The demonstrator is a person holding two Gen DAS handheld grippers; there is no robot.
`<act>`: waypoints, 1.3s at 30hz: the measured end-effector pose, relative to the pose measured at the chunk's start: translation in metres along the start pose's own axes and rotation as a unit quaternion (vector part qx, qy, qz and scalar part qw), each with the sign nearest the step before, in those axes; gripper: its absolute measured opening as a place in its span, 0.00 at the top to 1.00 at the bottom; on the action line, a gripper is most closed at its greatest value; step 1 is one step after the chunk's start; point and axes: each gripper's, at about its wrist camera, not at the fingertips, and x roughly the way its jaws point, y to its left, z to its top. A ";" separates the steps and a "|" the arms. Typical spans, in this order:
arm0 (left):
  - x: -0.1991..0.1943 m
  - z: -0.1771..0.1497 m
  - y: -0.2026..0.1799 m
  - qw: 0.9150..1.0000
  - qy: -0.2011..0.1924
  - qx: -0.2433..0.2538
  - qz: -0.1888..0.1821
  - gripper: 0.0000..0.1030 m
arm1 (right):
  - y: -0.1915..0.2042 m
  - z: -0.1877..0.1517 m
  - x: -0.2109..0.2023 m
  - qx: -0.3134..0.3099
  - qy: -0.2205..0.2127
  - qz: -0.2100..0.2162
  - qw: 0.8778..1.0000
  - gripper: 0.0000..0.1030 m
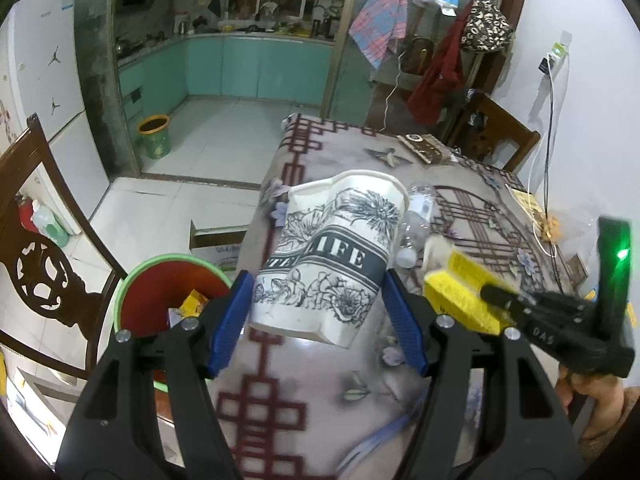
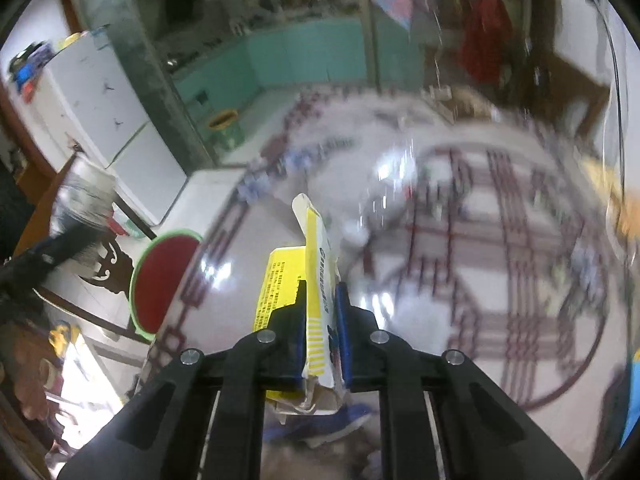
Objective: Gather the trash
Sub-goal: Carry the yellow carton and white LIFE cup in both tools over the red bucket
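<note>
Left hand-held gripper (image 1: 320, 304): I have it clamped on a paper cup (image 1: 332, 256), blue pads pressing both sides near the cup's base.
Paper cup: white with black flower drawings and a dark band reading "LIFE"; it tilts, its dented mouth pointing away from me, and I hold it above the bench (image 1: 304, 392) near the edge.
Right hand-held gripper (image 2: 320, 304): I see it squeezed narrow on a flattened yellow carton (image 2: 316, 280), which stands on edge between the pads, its crumpled end poking back toward the camera.
Yellow carton: in the left view it shows just right of the cup (image 1: 460, 288), over the bench.
Bin (image 1: 168, 292): red inside with a green rim, on the floor just left of the bench edge, below and left of the cup; some scraps already lie in it.
Plastic bottle (image 1: 416, 220): clear, lying on the bench right behind the cup.
Chair (image 1: 44, 272): dark carved wood, left of the bin.
Right view: blurred, so small things on the bench I cannot make out.
</note>
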 end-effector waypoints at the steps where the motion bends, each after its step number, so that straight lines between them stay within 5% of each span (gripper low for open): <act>1: 0.001 0.000 0.005 1.000 0.002 0.000 0.002 0.38 | -0.001 -0.002 0.003 0.010 0.005 0.004 1.000 0.88; 13: 0.007 -0.002 0.050 1.000 0.018 -0.004 0.002 0.38 | 0.058 0.012 -0.011 -0.017 -0.035 0.023 0.999 0.88; 39: 0.018 -0.009 0.163 0.996 0.045 -0.063 0.042 0.38 | 0.167 0.033 0.032 -0.073 -0.008 0.060 0.995 0.87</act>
